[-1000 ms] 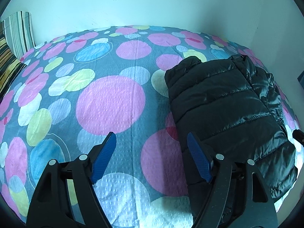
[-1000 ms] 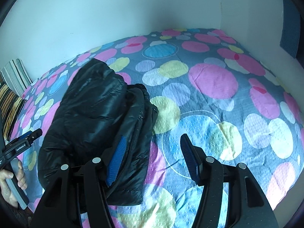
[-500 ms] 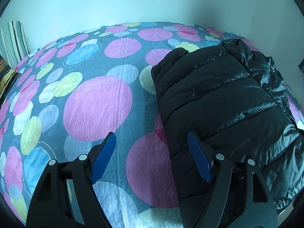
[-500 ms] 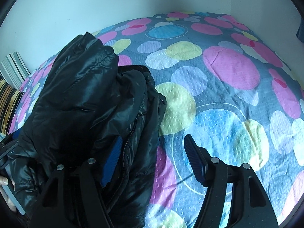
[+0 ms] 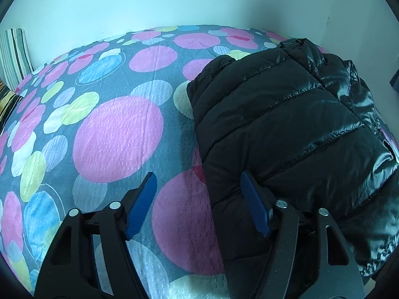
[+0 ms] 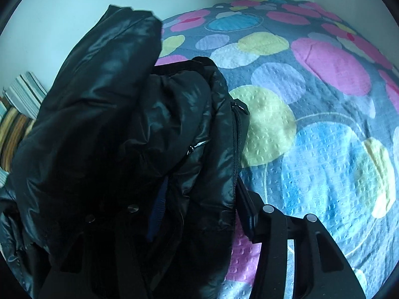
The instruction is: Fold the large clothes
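Observation:
A black quilted puffer jacket [image 5: 286, 129] lies folded in a bundle on the spotted bed cover [image 5: 117, 134], filling the right half of the left wrist view. My left gripper [image 5: 199, 199] is open at the jacket's near left edge; a strip of that edge sits inside its right finger [image 5: 254, 209]. In the right wrist view the jacket [image 6: 104, 124] bulks up close on the left. My right gripper [image 6: 202, 211] is open and straddles the zip edge [image 6: 235, 149]. Its left finger [image 6: 157, 214] is half buried in the folds.
Striped pillows [image 5: 15, 54] lean at the bed's left end against the white wall [image 5: 199, 0], and also show behind the jacket [image 6: 22, 94]. The bed cover [image 6: 324, 149] stretches bare to the right of the jacket.
Both grippers have closed in on the jacket. The right one has pushed forward until the jacket's zip edge sits between its fingers. The left one has drawn nearer the jacket's left edge.

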